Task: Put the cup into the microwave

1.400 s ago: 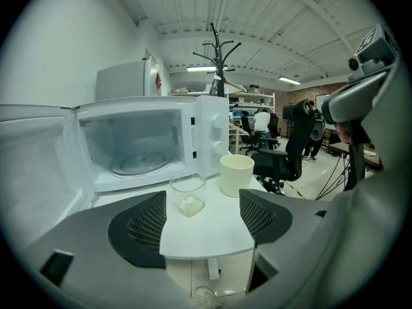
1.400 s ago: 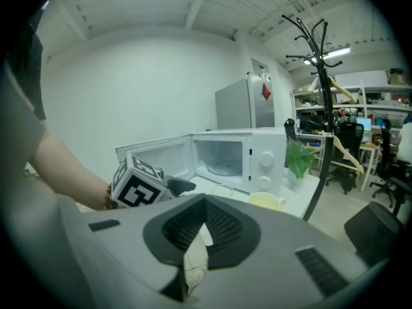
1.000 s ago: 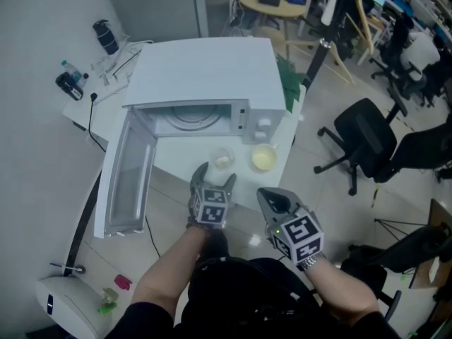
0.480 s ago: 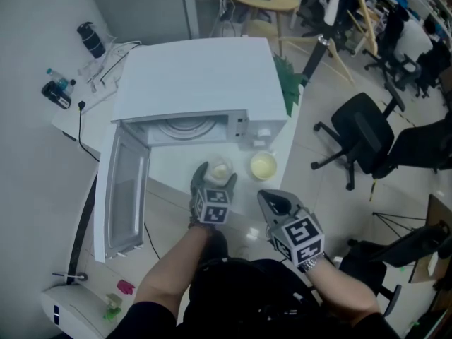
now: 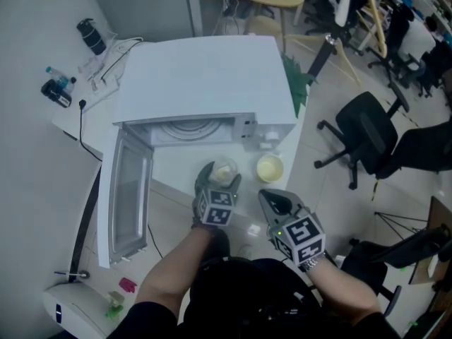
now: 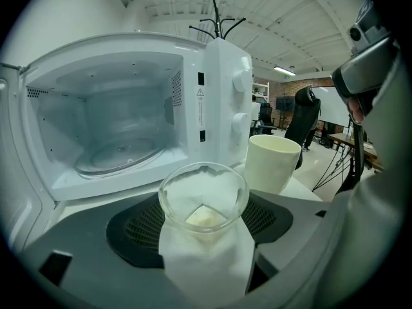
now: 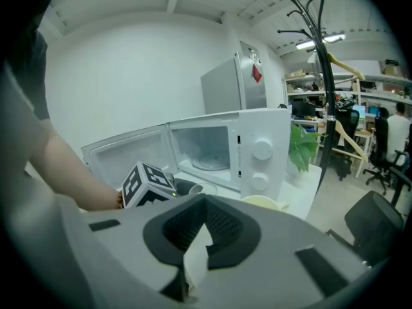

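Before open microwave (image 5: 205, 76): left tool (image 5: 220, 176) angled down, jaws just closing round glass cup (image 6: 203, 201).

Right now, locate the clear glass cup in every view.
Head view: glass cup at centre, in front of the microwave opening.
Left gripper view: glass cup at bottom centre, close up.
Right gripper view: glass cup as a small rim just below the microwave's cavity.
Shared landmark: the open white microwave.
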A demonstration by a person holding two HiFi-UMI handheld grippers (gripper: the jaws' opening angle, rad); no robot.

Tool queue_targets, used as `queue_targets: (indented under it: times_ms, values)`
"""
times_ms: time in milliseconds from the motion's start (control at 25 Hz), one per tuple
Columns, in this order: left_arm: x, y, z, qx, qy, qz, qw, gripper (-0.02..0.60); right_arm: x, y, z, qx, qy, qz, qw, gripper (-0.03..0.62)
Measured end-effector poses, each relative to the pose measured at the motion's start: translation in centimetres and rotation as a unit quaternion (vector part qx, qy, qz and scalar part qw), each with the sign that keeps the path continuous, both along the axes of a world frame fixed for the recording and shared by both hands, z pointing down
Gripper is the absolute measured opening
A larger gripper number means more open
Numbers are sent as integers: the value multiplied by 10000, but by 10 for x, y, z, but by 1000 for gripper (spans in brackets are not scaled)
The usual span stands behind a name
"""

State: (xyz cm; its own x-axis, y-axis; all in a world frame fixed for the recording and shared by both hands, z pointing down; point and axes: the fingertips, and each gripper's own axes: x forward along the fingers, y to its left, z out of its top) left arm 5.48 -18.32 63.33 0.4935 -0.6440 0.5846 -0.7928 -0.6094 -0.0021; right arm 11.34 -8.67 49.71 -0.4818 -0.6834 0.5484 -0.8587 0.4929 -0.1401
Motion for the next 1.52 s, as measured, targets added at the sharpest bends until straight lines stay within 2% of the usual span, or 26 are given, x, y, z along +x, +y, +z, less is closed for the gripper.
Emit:
queue_targets:
  times_ms: [400, 1000, 1520]
  values:
    - [-29, -26, -24, 233, 51, -302, 9993, 359, -15, -14, -3, 7, -34, -158, 9999, 15]
    - [-102, -96, -71, 620, 24, -988, 9932, 359, -58, -58, -16, 238, -251, -474, 9983, 14]
    - [-135, -156, -76, 576, 112, -1359, 9890, 359, -79, -93, -14, 188, -240, -457, 9985, 14]
